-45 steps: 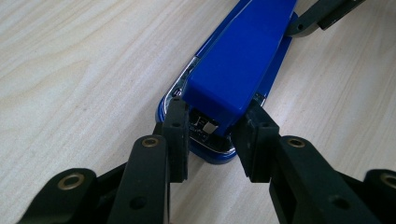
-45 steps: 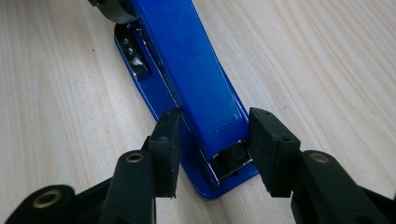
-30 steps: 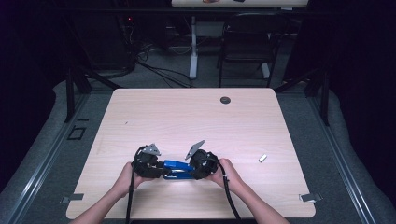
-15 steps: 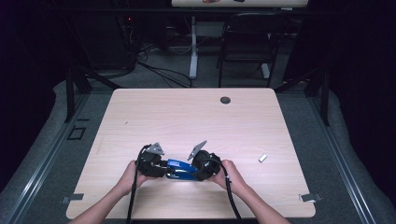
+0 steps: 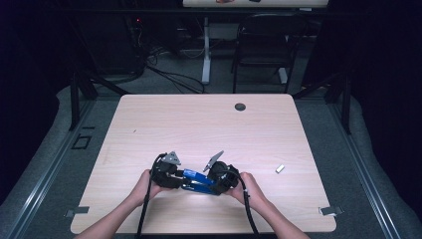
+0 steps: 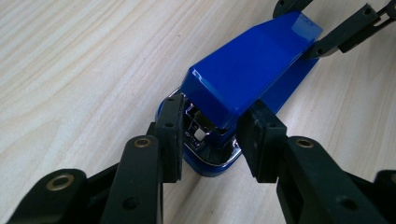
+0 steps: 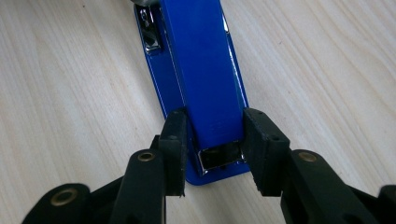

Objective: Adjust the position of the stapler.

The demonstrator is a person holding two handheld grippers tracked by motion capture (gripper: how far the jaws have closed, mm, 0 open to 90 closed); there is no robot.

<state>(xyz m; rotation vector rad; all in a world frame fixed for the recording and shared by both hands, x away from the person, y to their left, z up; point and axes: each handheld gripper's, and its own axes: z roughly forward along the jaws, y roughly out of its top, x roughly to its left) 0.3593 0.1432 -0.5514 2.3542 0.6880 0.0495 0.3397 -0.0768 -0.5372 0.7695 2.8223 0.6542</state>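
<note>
A blue stapler [image 5: 196, 180] lies on the wooden table [image 5: 199, 129] near its front edge, between my two grippers. My left gripper [image 5: 181, 178] holds its left end. In the left gripper view the pads press the stapler [image 6: 247, 70] at its chrome-mouthed end, so the left gripper [image 6: 210, 135] is shut on it. My right gripper [image 5: 211, 185] holds the other end. Its pads clamp both sides of the blue top [image 7: 201, 70] in the right gripper view, so the right gripper [image 7: 215, 149] is shut on it too. A hand holds each gripper.
A small white object [image 5: 279, 169] lies on the table to the right of the grippers. A dark round grommet [image 5: 240, 106] sits near the far edge. A chair [image 5: 263, 45] and cables stand beyond the table.
</note>
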